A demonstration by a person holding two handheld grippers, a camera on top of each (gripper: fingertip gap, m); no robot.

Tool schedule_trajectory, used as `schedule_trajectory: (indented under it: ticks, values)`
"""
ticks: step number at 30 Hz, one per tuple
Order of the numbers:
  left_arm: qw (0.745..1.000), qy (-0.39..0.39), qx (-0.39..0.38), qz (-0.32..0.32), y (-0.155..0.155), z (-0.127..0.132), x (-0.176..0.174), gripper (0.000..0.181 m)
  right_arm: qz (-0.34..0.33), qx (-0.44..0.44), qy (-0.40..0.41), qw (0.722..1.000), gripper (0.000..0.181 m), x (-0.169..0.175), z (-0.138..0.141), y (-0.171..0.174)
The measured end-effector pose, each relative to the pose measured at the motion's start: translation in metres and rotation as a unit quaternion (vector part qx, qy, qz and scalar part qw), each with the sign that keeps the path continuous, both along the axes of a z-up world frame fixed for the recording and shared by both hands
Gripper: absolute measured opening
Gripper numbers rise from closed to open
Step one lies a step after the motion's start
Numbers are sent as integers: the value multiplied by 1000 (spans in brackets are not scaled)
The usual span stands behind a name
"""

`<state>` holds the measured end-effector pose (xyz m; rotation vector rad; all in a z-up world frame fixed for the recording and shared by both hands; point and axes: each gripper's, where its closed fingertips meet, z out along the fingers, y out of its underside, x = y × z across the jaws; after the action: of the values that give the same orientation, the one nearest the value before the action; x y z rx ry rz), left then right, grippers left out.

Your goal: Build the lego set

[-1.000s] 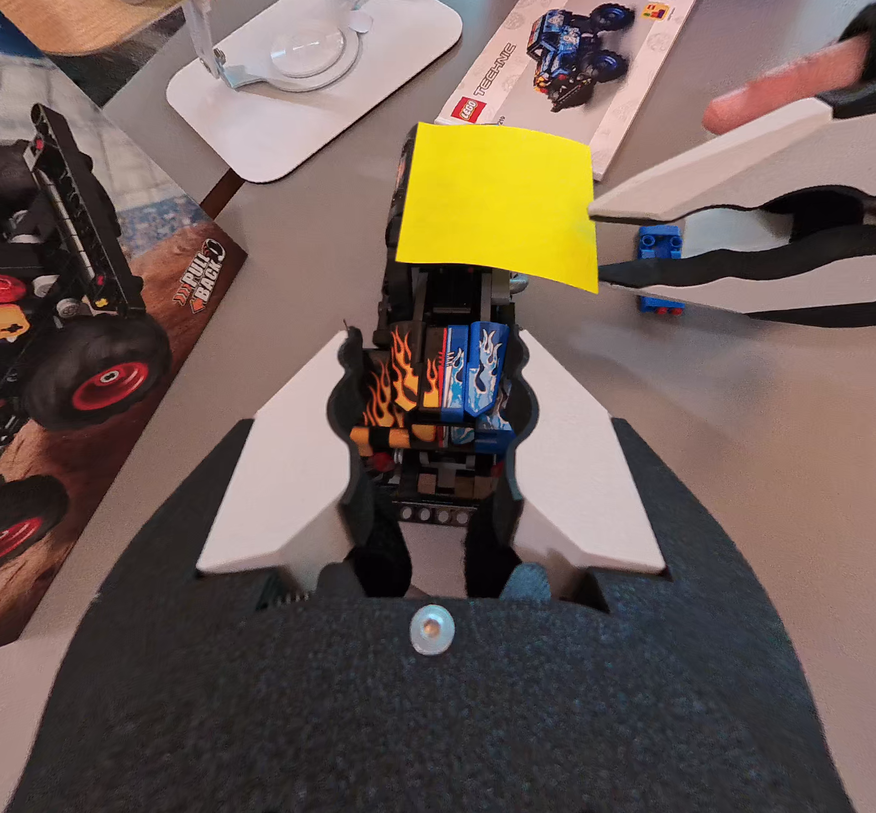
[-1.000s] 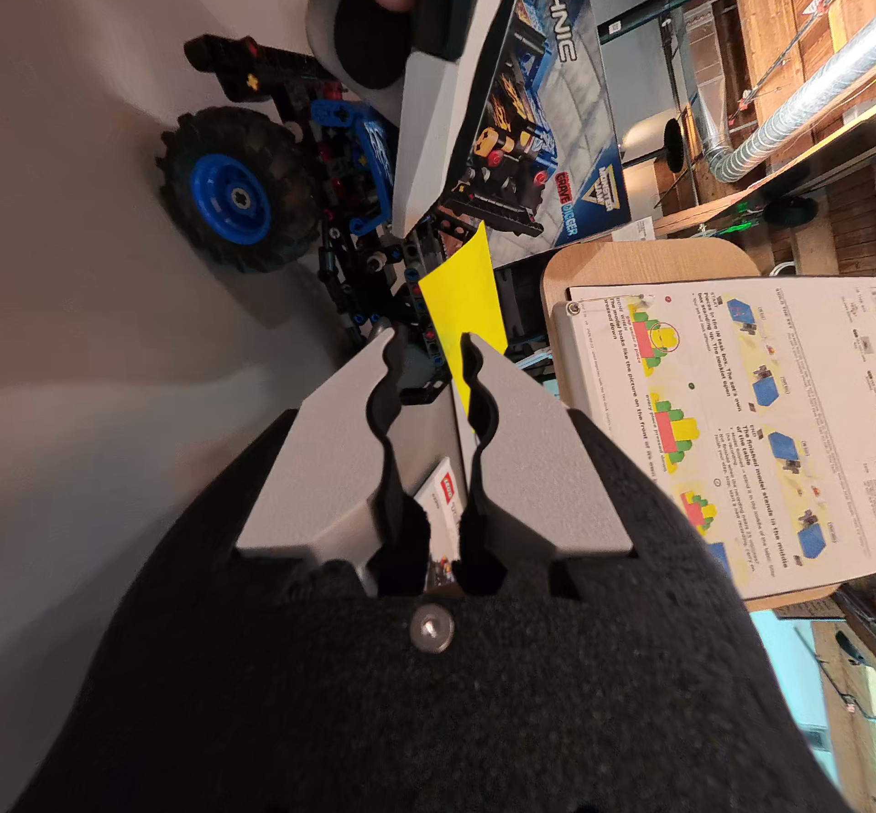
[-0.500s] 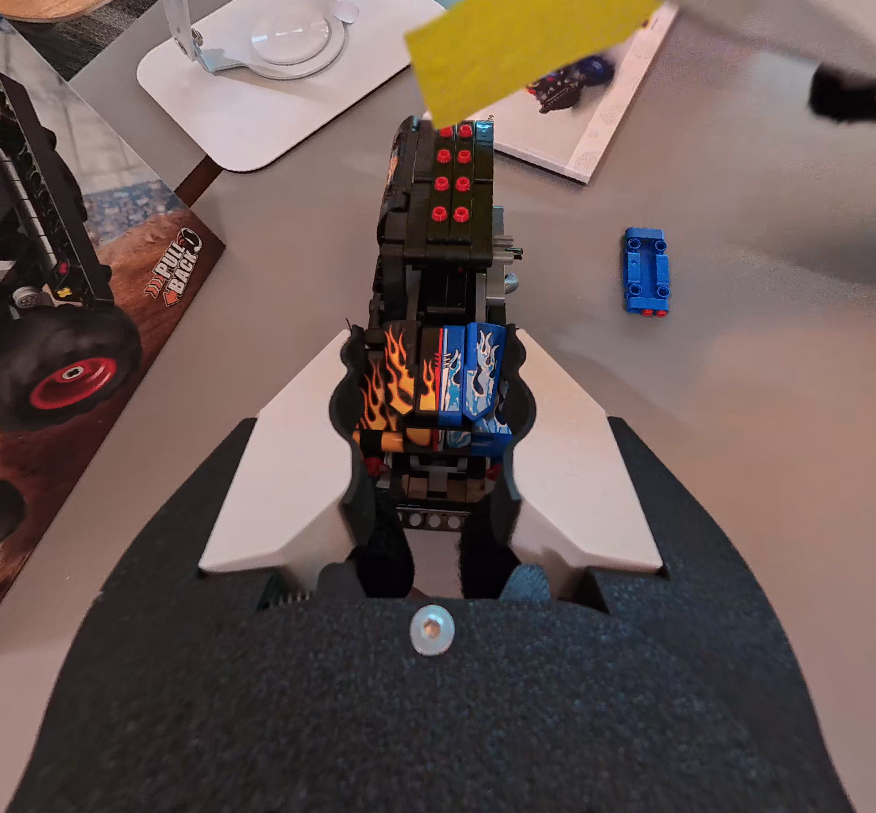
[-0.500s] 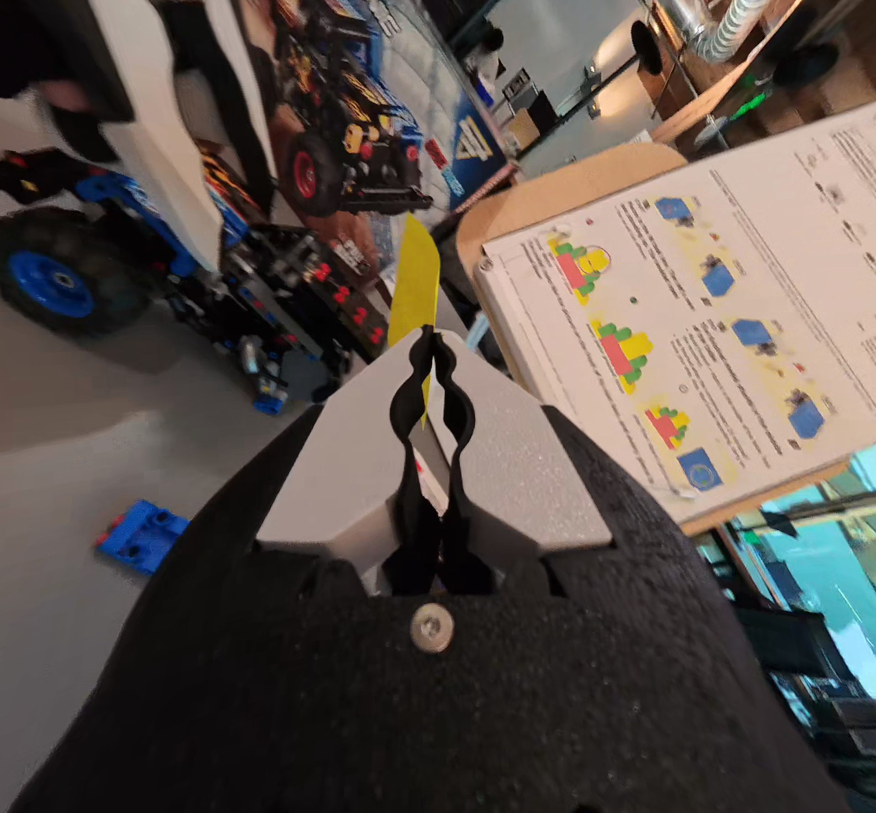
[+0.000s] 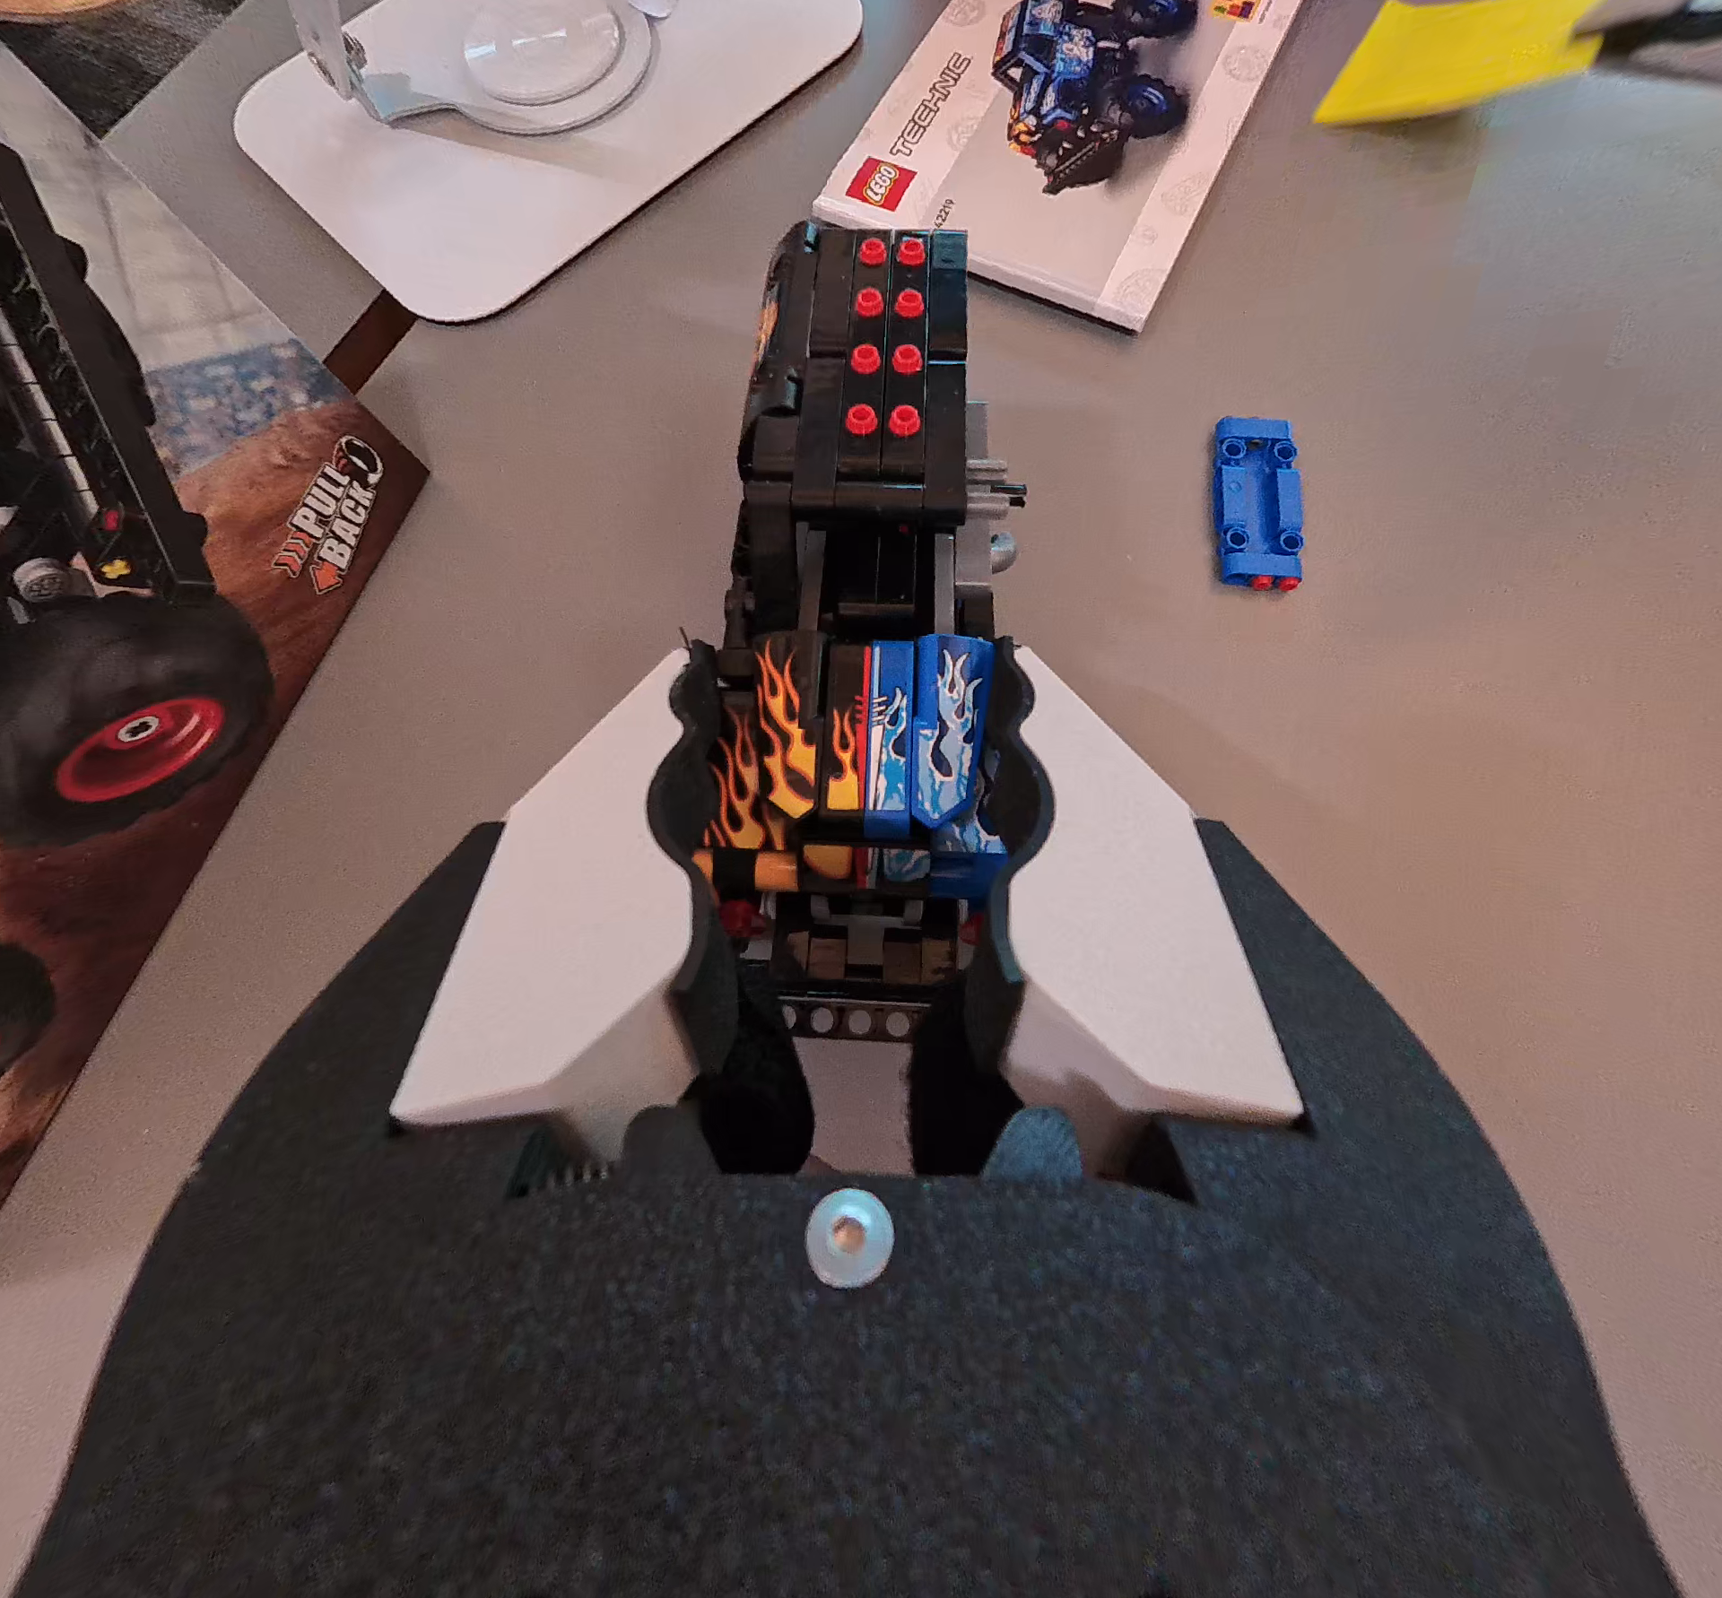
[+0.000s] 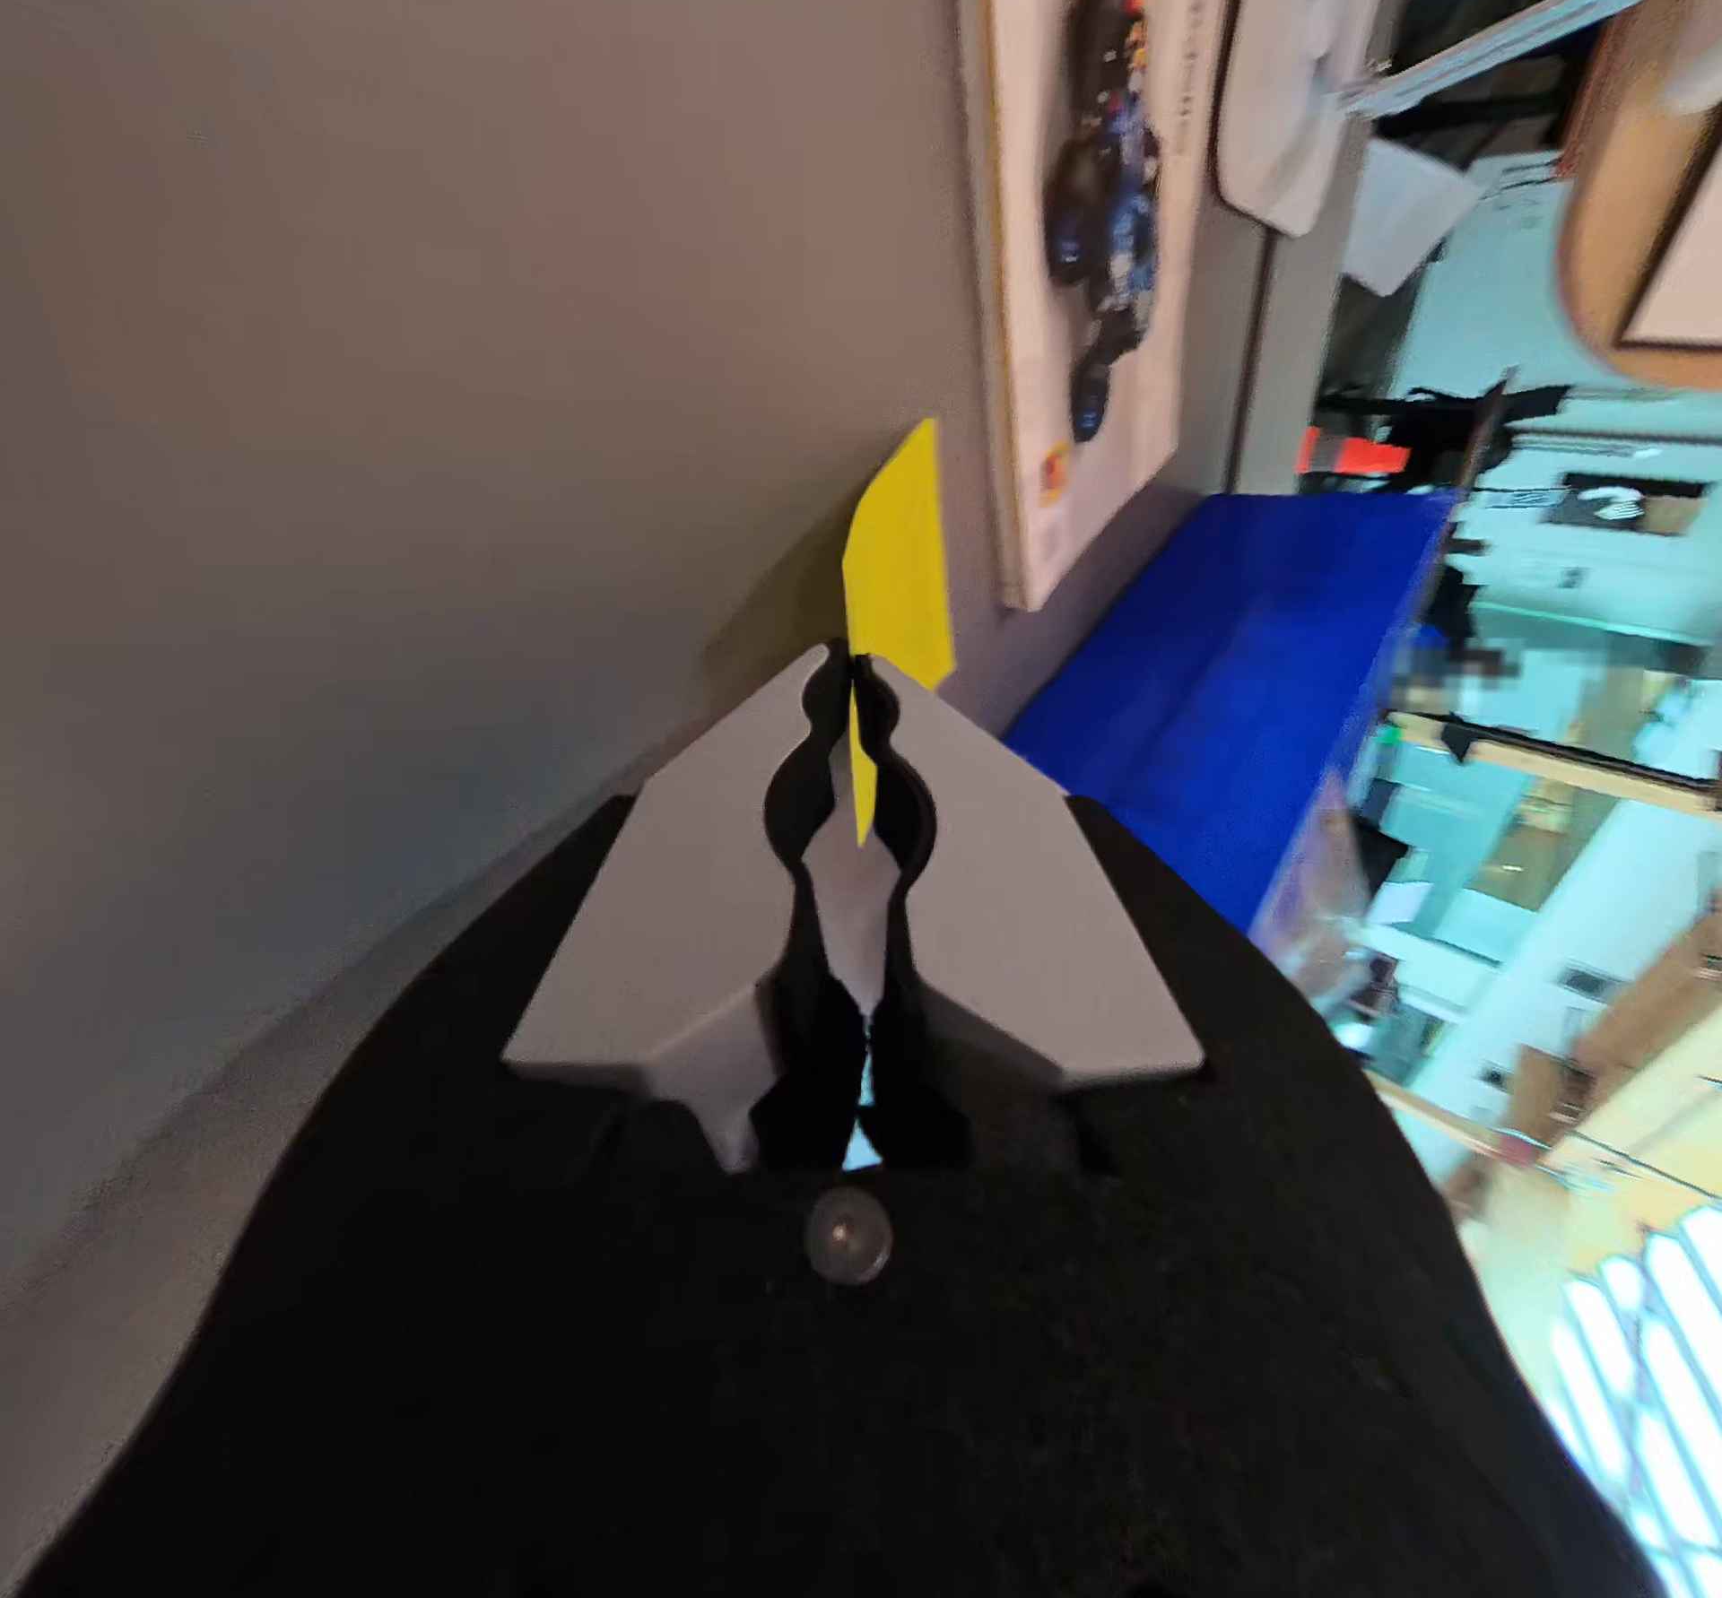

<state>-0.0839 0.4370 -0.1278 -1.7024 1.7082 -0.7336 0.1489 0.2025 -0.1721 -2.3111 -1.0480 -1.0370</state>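
Note:
My left gripper [image 5: 850,668] is shut on a black brick-built truck body [image 5: 862,472] with orange and blue flame panels and red studs on its roof; it rests on the grey table [image 5: 1351,854]. My right gripper [image 6: 850,654] is shut on a yellow sticky note [image 6: 899,566] and holds it over the table near a blue bin. In the left wrist view the note [image 5: 1463,49] and the right gripper's tip show at the far right, blurred.
A small blue brick piece [image 5: 1258,502] lies right of the truck body. An instruction booklet [image 5: 1072,100] lies behind it. A white stand base [image 5: 550,100] and a printed box [image 5: 140,622] are at the left. A blue bin [image 6: 1230,677] stands by the table's far edge. Tip to tip, the grippers are about 35 centimetres apart.
The right gripper closed on the yellow note, lifted it off the truck's roof and carried it away to the far right. The red studs are now uncovered. The left gripper kept its hold.

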Motion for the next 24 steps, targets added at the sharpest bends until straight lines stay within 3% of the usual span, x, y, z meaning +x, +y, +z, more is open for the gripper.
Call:
schedule_trajectory:
  ticks: [3,7,10,13,14,18,21,24]
  values:
    - [1000,3,-5,4,0,0,-1,57,-36,-7,101,994,3,-11,-19,-12]
    - [999,-38,-16,16,5,28,-11,70,-47,43,247,967,41,-42,0,-1]
    - [997,-67,-26,19,14,42,-33,75,-11,94,371,924,51,-85,30,17]
    - [999,-37,-32,-5,7,13,-50,93,70,123,525,839,60,-155,54,42]
    - [999,-30,-37,-15,0,4,-51,99,72,117,546,827,63,-171,49,53]
    - [1000,-4,5,-25,-10,-17,-44,115,53,68,503,860,72,-213,7,97]
    - [1000,-9,23,-14,-6,-21,-36,108,47,92,447,888,67,-205,4,129]
    - [1000,-24,7,-10,-6,-18,-33,104,43,95,445,890,63,-190,10,150]
